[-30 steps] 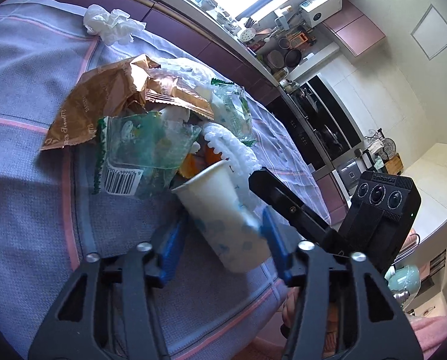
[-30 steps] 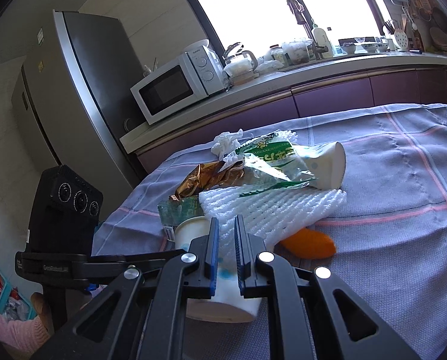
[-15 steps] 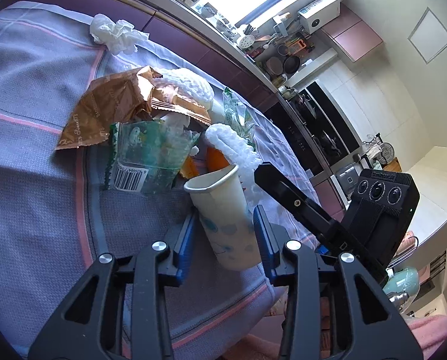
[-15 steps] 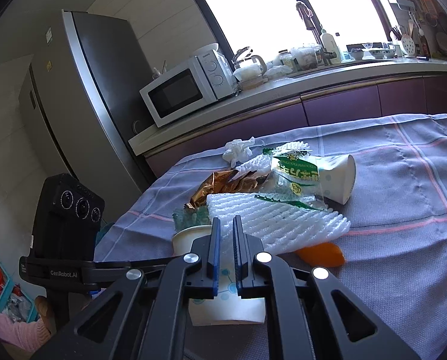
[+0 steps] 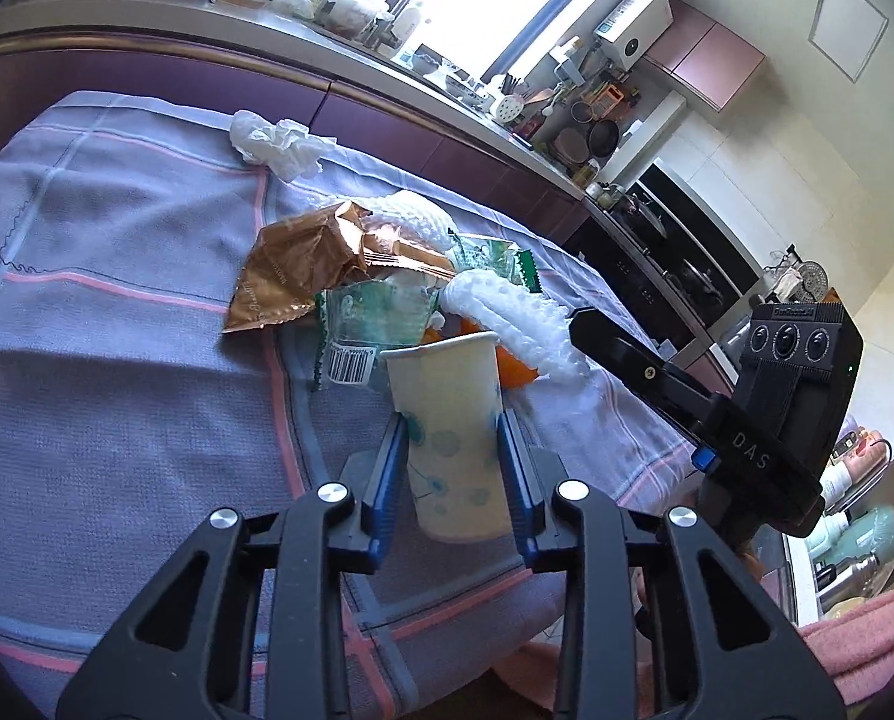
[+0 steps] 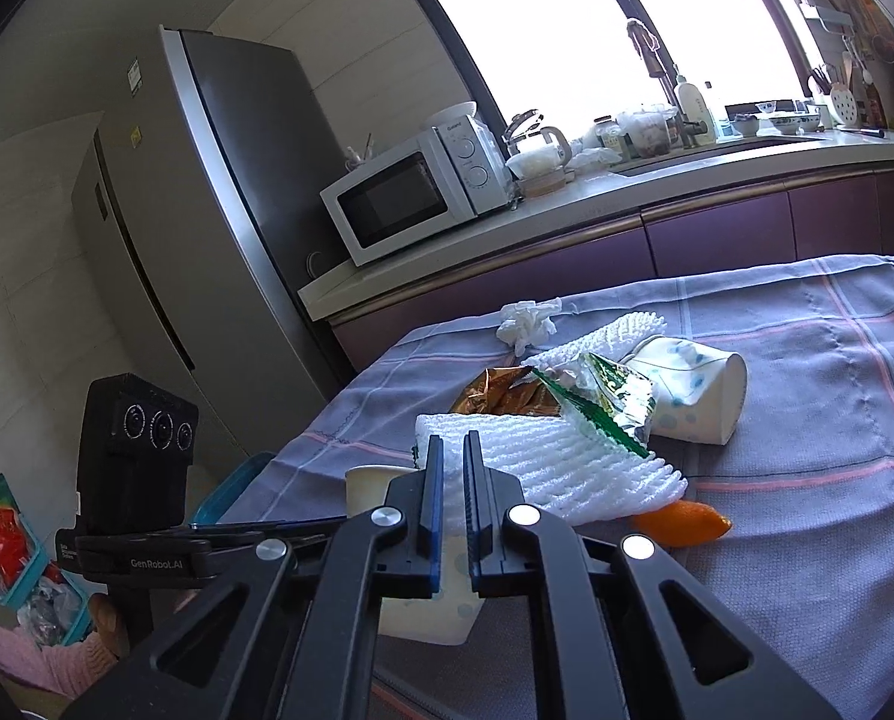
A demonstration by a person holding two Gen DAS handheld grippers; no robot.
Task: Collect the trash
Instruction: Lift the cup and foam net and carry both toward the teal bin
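Kitchen table cloth (image 5: 117,360) holds piled trash; our left gripper (image 5: 450,444) is closing around the upright paper cup (image 5: 447,414) at six o'clock, while our right gripper (image 6: 452,480) stays out, pressed together, empty.

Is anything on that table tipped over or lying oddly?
Yes. A second paper cup lies on its side at the far end of the trash pile, partly under a green wrapper. An orange peel sticks out beneath white foam netting.

**Blown-out window, sharp centre**

You get strong daylight from the kitchen window (image 6: 597,30), which washes out to pure white. The fridge (image 6: 207,228) side sits dim. Fisheye bending curves the counter (image 5: 327,60) edges, corners vignette black, and the table (image 5: 117,390) cloth stays crisp.
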